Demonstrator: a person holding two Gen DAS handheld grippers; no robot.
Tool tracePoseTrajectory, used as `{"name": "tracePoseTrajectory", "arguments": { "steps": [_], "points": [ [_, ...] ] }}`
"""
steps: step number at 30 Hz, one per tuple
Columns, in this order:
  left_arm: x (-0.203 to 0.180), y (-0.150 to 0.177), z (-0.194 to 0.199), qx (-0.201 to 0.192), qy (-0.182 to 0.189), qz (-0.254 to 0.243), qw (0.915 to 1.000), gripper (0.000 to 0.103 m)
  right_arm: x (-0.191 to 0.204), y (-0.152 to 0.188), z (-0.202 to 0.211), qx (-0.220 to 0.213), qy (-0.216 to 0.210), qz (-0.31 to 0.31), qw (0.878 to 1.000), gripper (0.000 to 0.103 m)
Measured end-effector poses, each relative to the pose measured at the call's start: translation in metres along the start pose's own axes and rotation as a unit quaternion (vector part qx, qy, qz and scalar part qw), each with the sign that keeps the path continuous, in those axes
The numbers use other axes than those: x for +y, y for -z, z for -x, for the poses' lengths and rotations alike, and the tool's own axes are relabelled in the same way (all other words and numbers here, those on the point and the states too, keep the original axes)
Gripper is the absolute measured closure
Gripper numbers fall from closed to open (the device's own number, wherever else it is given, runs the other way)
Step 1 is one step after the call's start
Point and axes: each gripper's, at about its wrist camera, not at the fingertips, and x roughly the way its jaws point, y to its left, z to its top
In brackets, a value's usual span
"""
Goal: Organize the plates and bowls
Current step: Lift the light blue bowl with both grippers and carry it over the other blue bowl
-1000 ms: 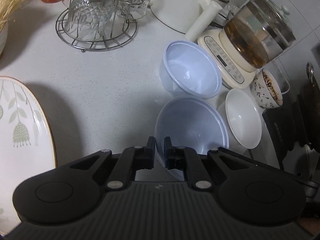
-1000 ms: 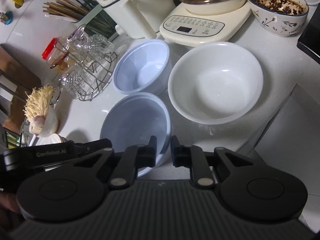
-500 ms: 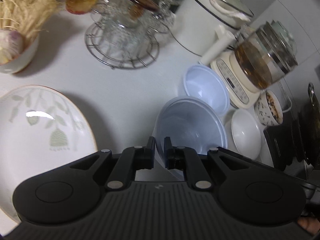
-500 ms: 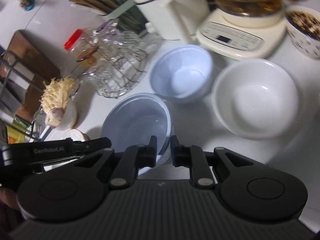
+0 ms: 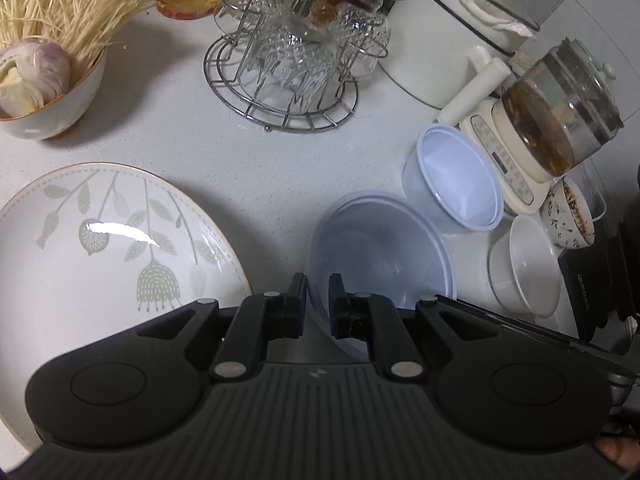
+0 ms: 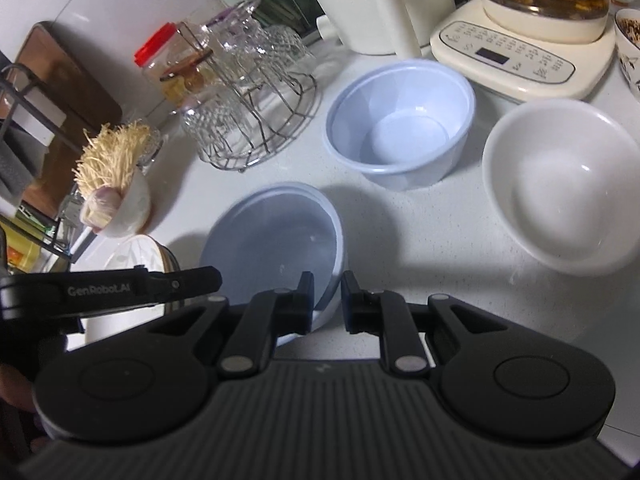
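Note:
My left gripper and my right gripper are each shut on opposite rims of a wide pale-blue plastic bowl, which also shows in the right wrist view, held above the white counter. A deeper pale-blue bowl stands behind it, also in the left wrist view. A white ceramic bowl sits to the right, and it shows in the left wrist view. A large leaf-patterned plate lies at the left.
A wire rack of glass cups stands at the back. A bowl of enoki mushrooms and garlic is at the far left. A white pot, a tea kettle on its base and a patterned bowl crowd the right.
The wide blue bowl has risen and moved left with both grippers holding it. The leaf plate and mushroom bowl have come into the left wrist view.

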Motion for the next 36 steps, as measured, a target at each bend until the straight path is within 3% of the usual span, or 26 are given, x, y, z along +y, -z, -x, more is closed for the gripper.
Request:
{"name": "tracePoseTrajectory", "arguments": {
  "steps": [10, 11, 14, 28, 36],
  "points": [
    [0.000, -0.003, 0.003, 0.005, -0.008, -0.004, 0.9999, 0.087, 0.004, -0.004, 0.008, -0.008, 0.010, 0.002, 1.000, 0.084],
    [0.001, -0.004, 0.006, 0.003, -0.010, -0.001, 0.9999, 0.085, 0.005, -0.006, 0.010, -0.010, 0.012, 0.002, 1.000, 0.081],
    [-0.001, -0.008, 0.019, -0.010, -0.016, -0.002, 0.9998, 0.079, 0.009, -0.010, 0.020, -0.025, 0.015, 0.008, 1.000, 0.059],
    [-0.043, -0.029, 0.107, -0.075, -0.012, -0.059, 0.9953, 0.079, 0.041, -0.031, 0.104, -0.122, 0.040, 0.062, 0.990, 0.059],
    [-0.059, -0.021, 0.134, -0.095, 0.007, -0.086, 0.9917, 0.079, 0.053, -0.026, 0.130, -0.152, 0.042, 0.080, 0.984, 0.059]
  ]
}}
